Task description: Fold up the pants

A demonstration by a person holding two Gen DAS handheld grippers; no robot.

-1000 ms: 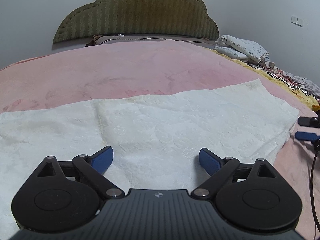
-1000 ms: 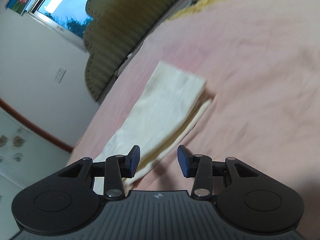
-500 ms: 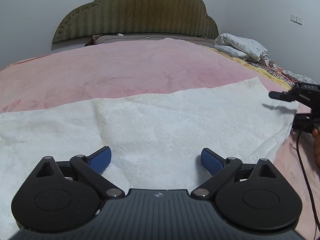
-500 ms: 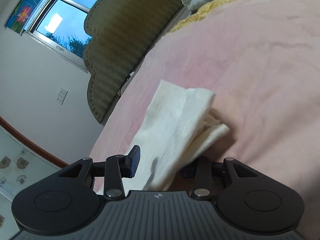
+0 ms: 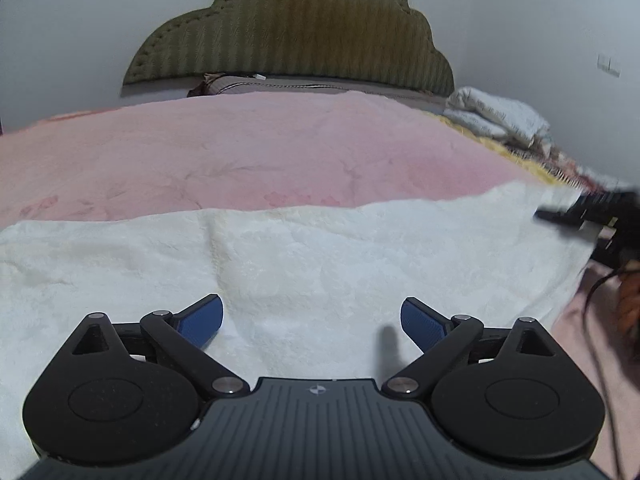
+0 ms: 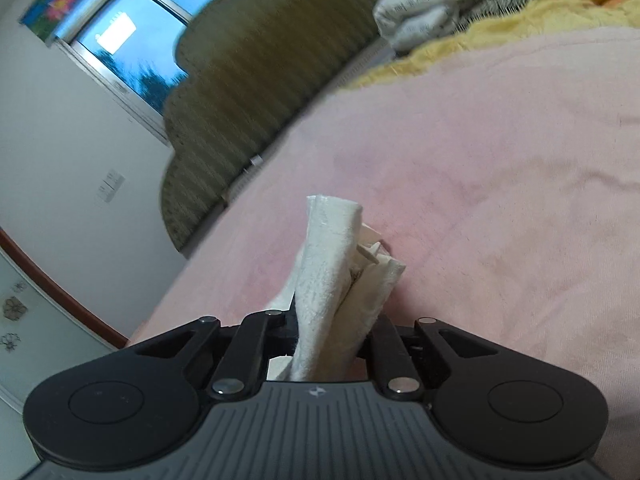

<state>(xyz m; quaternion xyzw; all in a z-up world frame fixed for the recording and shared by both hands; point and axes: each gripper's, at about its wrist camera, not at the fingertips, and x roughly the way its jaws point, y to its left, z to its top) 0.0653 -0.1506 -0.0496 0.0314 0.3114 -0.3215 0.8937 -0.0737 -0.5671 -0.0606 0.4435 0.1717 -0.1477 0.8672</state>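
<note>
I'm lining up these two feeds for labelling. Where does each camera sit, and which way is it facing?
Left wrist: mounted behind the left gripper, low over the white textured pants, facing the olive padded headboard; its blue-padded fingers stand open, and the right gripper shows blurred at the pants' right end.
Right wrist: mounted behind the right gripper, tilted, looking along the pink bedspread; it is shut on the bunched pants end.
Shared: pants, bedspread, headboard, folded white bedding.
</note>
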